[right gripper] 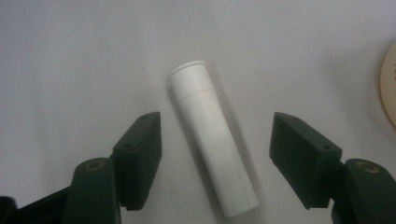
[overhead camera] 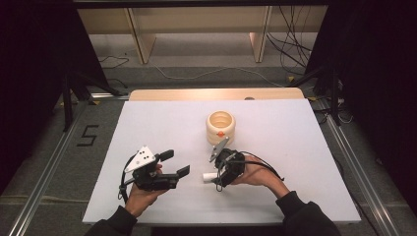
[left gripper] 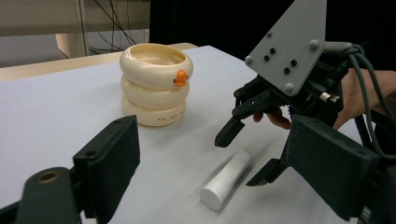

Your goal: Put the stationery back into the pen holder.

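A white tube (overhead camera: pixel 208 176) (left gripper: pixel 226 179) (right gripper: pixel 212 140) lies flat on the white table top (overhead camera: pixel 147 128). My right gripper (overhead camera: pixel 216 173) (right gripper: pixel 217 123) hangs just over it and points down. Its jaws straddle the tube's middle with a gap on each side, and the pads (right gripper: pixel 140 158) do not touch it. My left gripper (overhead camera: pixel 175 162) (left gripper: pixel 215 128) is held to the left of the tube, open and empty, its jaws pointing toward the tube and the right gripper (left gripper: pixel 243 156). A cream ribbed cup (overhead camera: pixel 221 127) (left gripper: pixel 154 84) with a small orange knob stands upright beyond them.
The white board sits on a wooden table whose far edge (overhead camera: pixel 216 93) shows behind the cup. Metal rails (overhead camera: pixel 44 167) run along both sides on the floor, and cables and shelf legs lie beyond. The cup's rim (right gripper: pixel 390 88) shows at the right gripper view's edge.
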Motion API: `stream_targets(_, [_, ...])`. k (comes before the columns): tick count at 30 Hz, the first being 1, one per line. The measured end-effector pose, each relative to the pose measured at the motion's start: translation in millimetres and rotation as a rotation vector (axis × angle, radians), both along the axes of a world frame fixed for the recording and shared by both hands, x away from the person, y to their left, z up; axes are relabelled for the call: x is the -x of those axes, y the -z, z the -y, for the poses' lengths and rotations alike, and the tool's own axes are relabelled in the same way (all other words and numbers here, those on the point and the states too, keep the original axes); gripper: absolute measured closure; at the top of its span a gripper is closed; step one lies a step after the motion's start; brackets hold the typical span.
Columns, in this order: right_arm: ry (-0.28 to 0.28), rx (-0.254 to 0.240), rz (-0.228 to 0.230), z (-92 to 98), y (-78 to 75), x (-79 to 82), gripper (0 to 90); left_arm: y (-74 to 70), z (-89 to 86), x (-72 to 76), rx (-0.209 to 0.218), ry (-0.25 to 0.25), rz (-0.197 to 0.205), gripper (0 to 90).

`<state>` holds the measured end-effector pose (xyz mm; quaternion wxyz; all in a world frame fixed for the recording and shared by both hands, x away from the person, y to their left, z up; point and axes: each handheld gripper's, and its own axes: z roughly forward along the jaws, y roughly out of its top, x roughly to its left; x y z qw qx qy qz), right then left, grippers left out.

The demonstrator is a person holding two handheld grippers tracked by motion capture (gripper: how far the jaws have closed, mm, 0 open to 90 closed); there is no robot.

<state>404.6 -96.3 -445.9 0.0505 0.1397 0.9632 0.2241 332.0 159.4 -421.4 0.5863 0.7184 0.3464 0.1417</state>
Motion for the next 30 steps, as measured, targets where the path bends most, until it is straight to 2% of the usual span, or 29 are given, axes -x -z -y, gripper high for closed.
stream_targets(4, [-0.035, 0.016, 0.007, -3.4, 4.5, -2.8, 41.1, 0.0, -0.2, -0.2, 0.000, -0.001, 0.000, 16.7])
stream_targets(18, [-0.071, 0.072, 0.004, -10.2, 10.8, -4.0, 54.4, -0.2, -1.1, -0.4, -0.006, 0.000, 0.001, 16.7])
stream_targets(21, [-0.067, 0.070, 0.003, -11.2, 11.5, -2.9, 55.5, -0.3, -0.8, -0.3, -0.004, -0.001, 0.001, 16.7])
stream_targets(23, [-0.081, 0.092, 0.007, -11.9, 10.9, -2.6, 56.3, -0.2, -0.7, -0.4, -0.005, -0.001, 0.000, 16.7])
stream_targets(25, [-0.084, 0.090, 0.005, -13.3, 11.7, -2.0, 57.3, -0.3, -0.7, -0.4, -0.005, -0.001, 0.000, 16.7])
stream_targets(30, [-0.096, 0.119, 0.016, -15.6, 11.9, -2.2, 58.8, -0.2, -1.0, -0.4, -0.004, 0.000, 0.000, 16.7])
